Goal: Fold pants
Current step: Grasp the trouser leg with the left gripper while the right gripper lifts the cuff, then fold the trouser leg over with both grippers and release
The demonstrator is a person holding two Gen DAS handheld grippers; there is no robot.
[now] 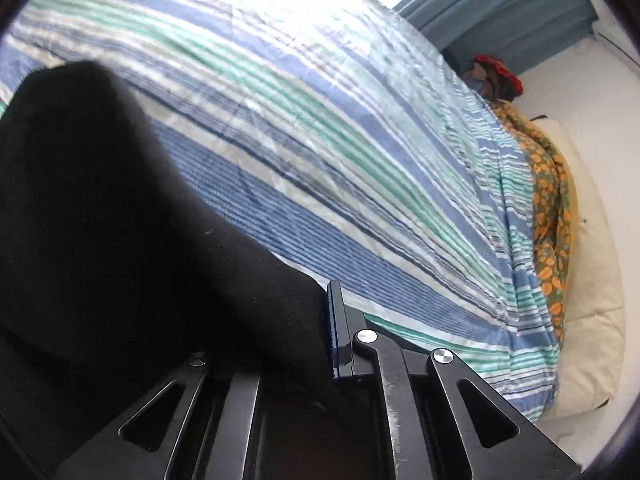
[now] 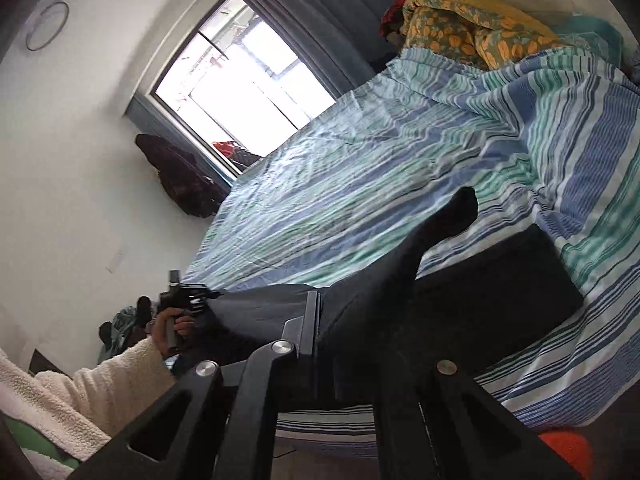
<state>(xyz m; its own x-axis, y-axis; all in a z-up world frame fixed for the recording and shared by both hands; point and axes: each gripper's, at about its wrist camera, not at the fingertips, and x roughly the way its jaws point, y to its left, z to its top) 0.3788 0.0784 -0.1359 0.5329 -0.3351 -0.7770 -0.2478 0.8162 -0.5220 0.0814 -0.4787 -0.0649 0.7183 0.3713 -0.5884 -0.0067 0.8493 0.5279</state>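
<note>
The black pants (image 1: 100, 208) drape from my left gripper (image 1: 320, 332), which is shut on their edge; the cloth hides its left finger and fills the lower left of the left wrist view. In the right wrist view the pants (image 2: 460, 288) lie partly on the striped bed, with a fold rising to a point. My right gripper (image 2: 324, 320) is shut on the black cloth near the bed's front edge. The left gripper (image 2: 188, 300) also shows there, held in a hand at the left, gripping the same stretched edge.
The bed has a blue, green and white striped sheet (image 1: 320, 120). A yellow-orange floral blanket (image 2: 472, 28) lies at the far end. A window (image 2: 240, 64) with blue curtains stands behind the bed. Dark clothes (image 2: 180, 176) hang by the wall. A white cushion (image 1: 592, 280) lies beside the bed.
</note>
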